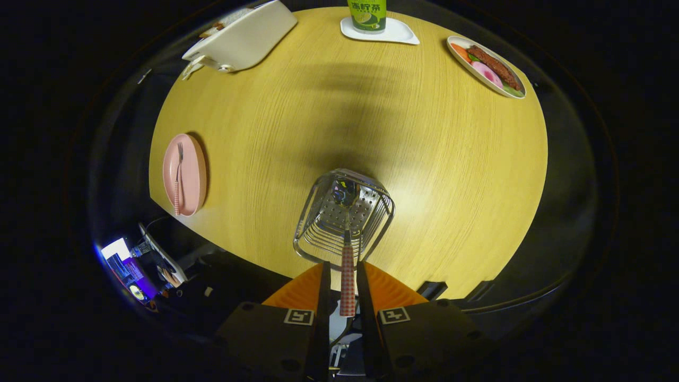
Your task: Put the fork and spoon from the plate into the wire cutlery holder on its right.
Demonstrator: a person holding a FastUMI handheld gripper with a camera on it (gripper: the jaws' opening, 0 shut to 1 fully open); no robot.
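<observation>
Here, in the gripper view, the gripper hangs over the near edge of a round yellow wooden table, its two fingers drawn close together and clamped on the red-and-white checked handle of a spoon. The spoon points straight ahead from between the fingers, and its shiny bowl sits down inside the wire cutlery holder, over the holder's perforated metal floor. The holder stands just ahead of the fingertips, near the table's front edge. Well off to the left of the holder, by the table's left rim, lies a pink plate with the fork resting on it, tines pointing away and a checked handle toward the near side. Beyond, at the far side of the table, stand a white box, a green drink carton on a white coaster, and an oval dish of food
</observation>
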